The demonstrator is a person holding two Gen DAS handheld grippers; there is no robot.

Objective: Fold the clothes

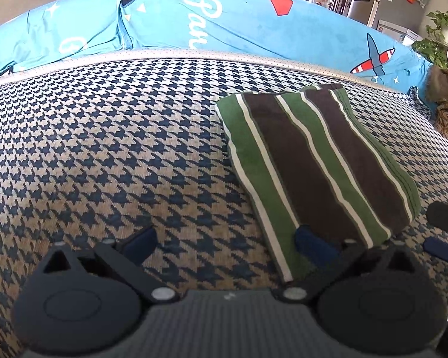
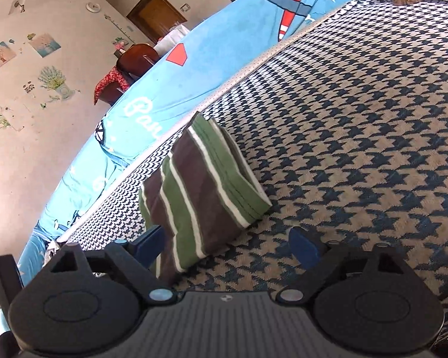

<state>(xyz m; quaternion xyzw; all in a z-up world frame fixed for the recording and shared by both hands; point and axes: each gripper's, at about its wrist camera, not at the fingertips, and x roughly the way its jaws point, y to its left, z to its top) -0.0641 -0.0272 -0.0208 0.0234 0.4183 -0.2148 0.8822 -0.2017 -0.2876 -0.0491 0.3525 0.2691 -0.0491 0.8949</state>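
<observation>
One garment: striped folded cloth (image 1: 313,161), green, brown and white, a compact stack lying on the houndstooth cover (image 1: 104,149); right of centre in the left wrist view, centre-left in the right wrist view (image 2: 200,197).
Left gripper (image 1: 227,243): fingers spread wide, holding nothing. Its left pad (image 1: 140,243) is over bare cover; its right pad (image 1: 312,246) is at the near edge of the cloth, contact unclear.
Right gripper (image 2: 228,246): also wide apart, holding nothing. Its left pad (image 2: 150,243) is just beside the near corner of the cloth; its right pad (image 2: 303,249) is over bare cover. It shows as a dark tip (image 1: 446,219) at the right edge of the left wrist view.
Step, as judged: fold looks finished or nearly so; layered edges show on the right side of the stack in the right wrist view.
Doing it well: if another fold or a tidy-up is wanted, pinch all layers at the near corners together, one gripper per corner, lift low and keep edges aligned so the stack does not fan out.
Risk: grabbing only the top layer would open the fold.
Counts: one cloth, two grippers, four pads, one houndstooth cover.
Background: blue printed sheet (image 1: 224,24) across the top; one plant (image 1: 442,35) in the upper right of the left wrist view.
</observation>
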